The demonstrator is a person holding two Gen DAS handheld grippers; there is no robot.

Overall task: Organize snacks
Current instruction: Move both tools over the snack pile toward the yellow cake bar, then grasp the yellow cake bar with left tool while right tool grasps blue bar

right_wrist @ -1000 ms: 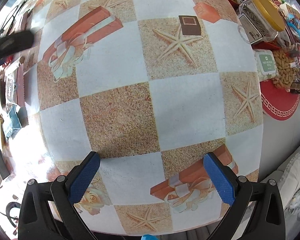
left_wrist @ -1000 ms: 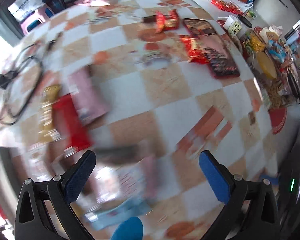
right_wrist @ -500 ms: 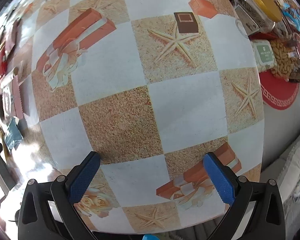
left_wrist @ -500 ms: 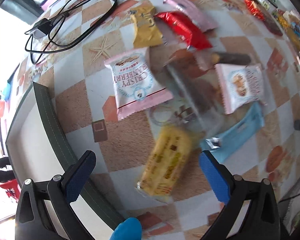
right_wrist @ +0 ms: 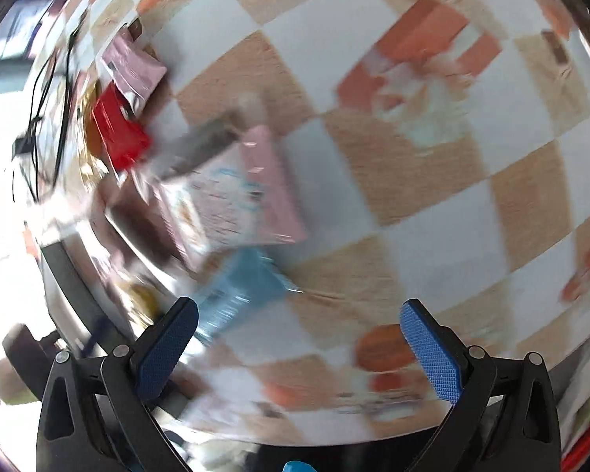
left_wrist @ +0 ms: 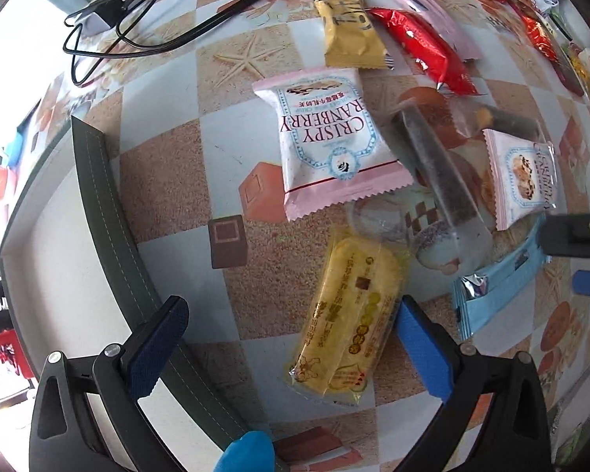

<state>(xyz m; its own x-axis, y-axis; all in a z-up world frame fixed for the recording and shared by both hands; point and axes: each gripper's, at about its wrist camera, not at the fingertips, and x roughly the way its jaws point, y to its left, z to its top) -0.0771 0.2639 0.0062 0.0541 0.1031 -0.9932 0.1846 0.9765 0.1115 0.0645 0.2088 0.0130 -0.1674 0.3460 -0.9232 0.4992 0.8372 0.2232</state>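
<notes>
Snack packets lie on the checkered tablecloth [left_wrist: 169, 165]. In the left wrist view my left gripper [left_wrist: 291, 348] is open, with a yellow cake packet [left_wrist: 350, 314] between its fingers. Beyond it lie a pink Crispy Cranberry packet [left_wrist: 326, 141], a light blue bar [left_wrist: 495, 283], a small pink packet [left_wrist: 523, 177], a clear dark stick packet [left_wrist: 436, 165], a red packet [left_wrist: 421, 47] and a mustard packet [left_wrist: 350, 31]. My right gripper [right_wrist: 295, 348] is open and empty; its view is blurred, showing the blue bar [right_wrist: 240, 291] and a pink packet [right_wrist: 236, 192]. It enters the left wrist view at the right edge [left_wrist: 578, 236].
A black cable and charger [left_wrist: 110, 15] lie at the far left. The table's dark green edge band [left_wrist: 110, 228] runs down the left. More red sweets [left_wrist: 535, 31] lie at the far right. The right wrist view shows bare checkered cloth [right_wrist: 432, 181] to the right.
My left gripper has come closer to the yellow cake packet, which now sits between its fingers. My right gripper has swung left from bare cloth toward the packets and now shows in the left view.
</notes>
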